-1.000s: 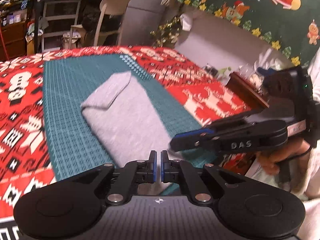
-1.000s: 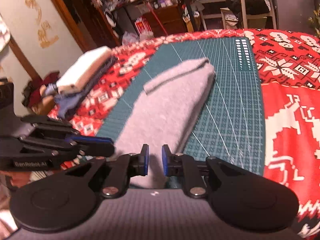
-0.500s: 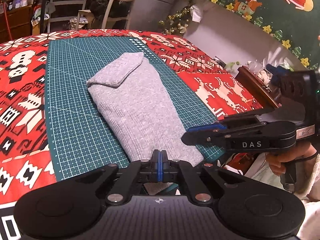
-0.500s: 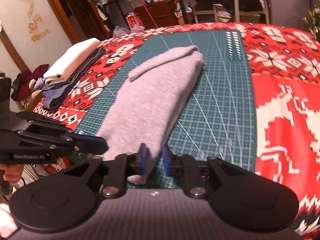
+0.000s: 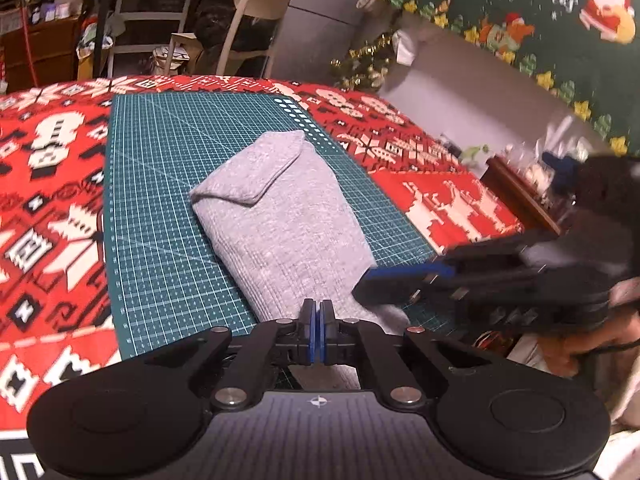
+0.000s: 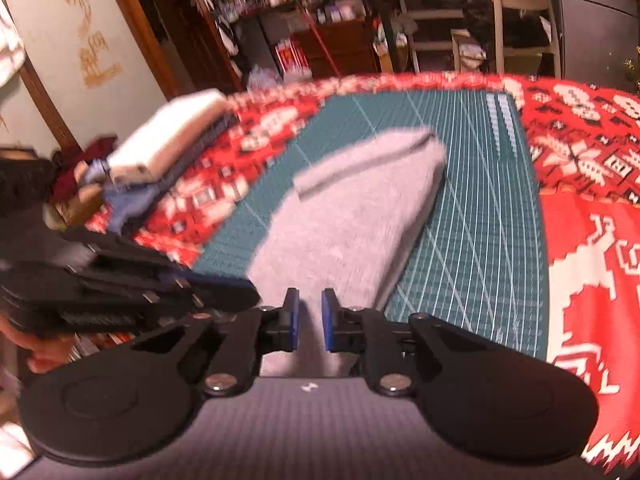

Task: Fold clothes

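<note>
Red patterned cloth (image 5: 48,184) covers table. Green cutting mat (image 5: 160,220) at centre. Folded grey garment (image 5: 280,220) on mat, reaching near edge. Folded stack (image 6: 168,148) at left edge. Left gripper (image 5: 319,324) pressed together, nothing between. Right gripper (image 6: 308,320) slightly spread over garment end.

Folded garment (image 5: 280,224) lies on cutting mat (image 5: 160,208), stacked clothes (image 6: 168,140) left of it

Left gripper (image 5: 319,332): black linkage arms, blue pads, silver pivot screws, two round black discs, grey ribbed body with a small white cross mark. Right gripper (image 6: 308,320): same black arms, blue pads, silver screws, discs, grey ribbed body.
</note>
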`<state>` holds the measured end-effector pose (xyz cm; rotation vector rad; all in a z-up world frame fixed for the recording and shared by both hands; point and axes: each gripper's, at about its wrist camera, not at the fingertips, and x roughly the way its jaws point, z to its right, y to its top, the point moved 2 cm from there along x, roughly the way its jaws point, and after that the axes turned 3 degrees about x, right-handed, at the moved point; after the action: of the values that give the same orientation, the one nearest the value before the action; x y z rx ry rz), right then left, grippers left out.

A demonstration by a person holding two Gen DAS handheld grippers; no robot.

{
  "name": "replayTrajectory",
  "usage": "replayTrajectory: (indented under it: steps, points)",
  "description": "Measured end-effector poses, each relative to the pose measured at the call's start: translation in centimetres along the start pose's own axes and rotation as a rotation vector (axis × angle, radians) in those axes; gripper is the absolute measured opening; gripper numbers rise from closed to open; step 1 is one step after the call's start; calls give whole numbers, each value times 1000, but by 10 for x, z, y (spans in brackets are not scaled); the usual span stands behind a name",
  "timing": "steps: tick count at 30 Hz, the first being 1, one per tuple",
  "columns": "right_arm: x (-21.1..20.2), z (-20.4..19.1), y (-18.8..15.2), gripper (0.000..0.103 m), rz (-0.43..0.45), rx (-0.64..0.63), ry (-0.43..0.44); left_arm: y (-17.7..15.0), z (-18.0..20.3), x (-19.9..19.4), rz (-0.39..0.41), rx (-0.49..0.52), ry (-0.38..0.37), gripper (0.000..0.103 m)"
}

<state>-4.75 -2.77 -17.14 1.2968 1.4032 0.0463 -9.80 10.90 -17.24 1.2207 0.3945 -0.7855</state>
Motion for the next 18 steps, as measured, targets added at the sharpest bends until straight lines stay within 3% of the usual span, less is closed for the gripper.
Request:
replayTrajectory:
  steps: [5, 10, 18]
  points:
    - [1, 1, -9, 11, -11, -26, -20, -8, -4, -5, -9, 5, 15, 3]
    - [-6, 2, -15, 11, -22, -30, -34, -20, -8, -7, -54, 43, 111, 2]
    - [-30, 16, -18, 20, -11, 58, -8, -13, -18, -43, 82, -69, 0, 2]
